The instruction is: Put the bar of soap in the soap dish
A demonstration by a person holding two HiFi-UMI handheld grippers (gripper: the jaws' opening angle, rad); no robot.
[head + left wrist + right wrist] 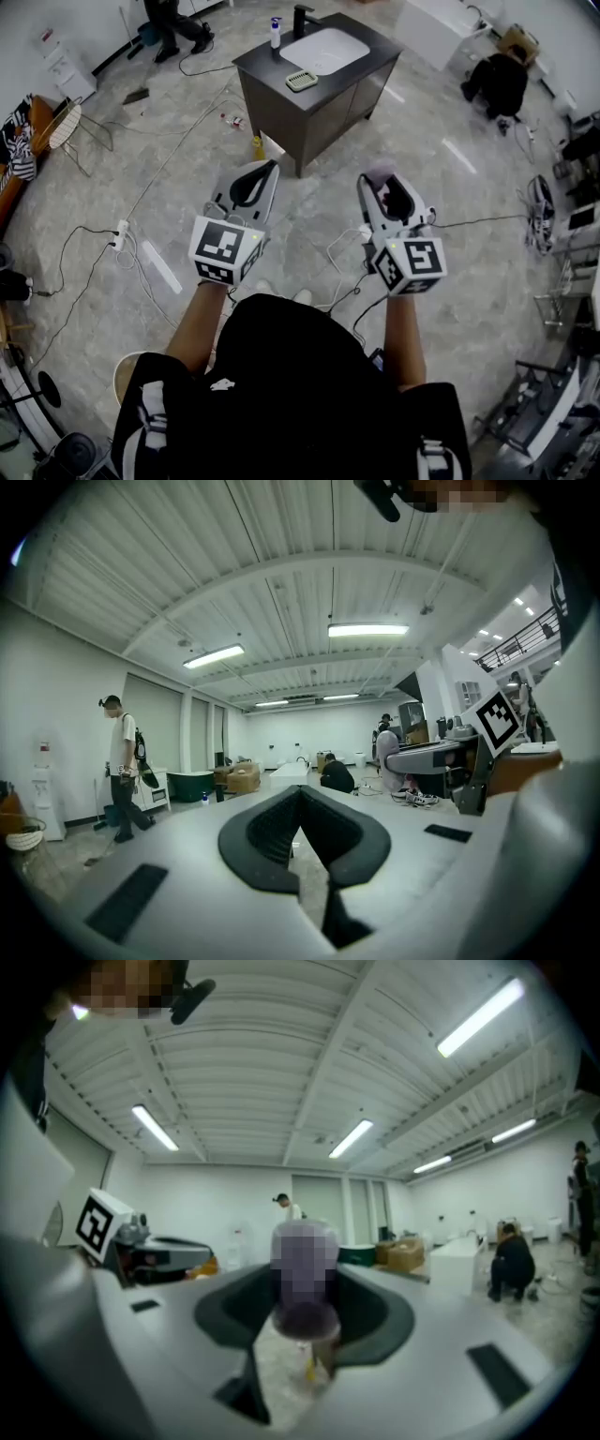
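A pale purple bar of soap sits between the jaws of my right gripper, which is shut on it; in the head view the soap shows at that gripper's tip. My left gripper is shut and holds nothing, its tips meeting. Both are held level over the floor, well short of the dark vanity cabinet. On its counter lies the greenish soap dish, in front of the white basin.
A black faucet and a small bottle stand on the counter. A yellow bottle stands at the cabinet's foot. Cables and a power strip lie on the floor. One person crouches at the right; another stands far left.
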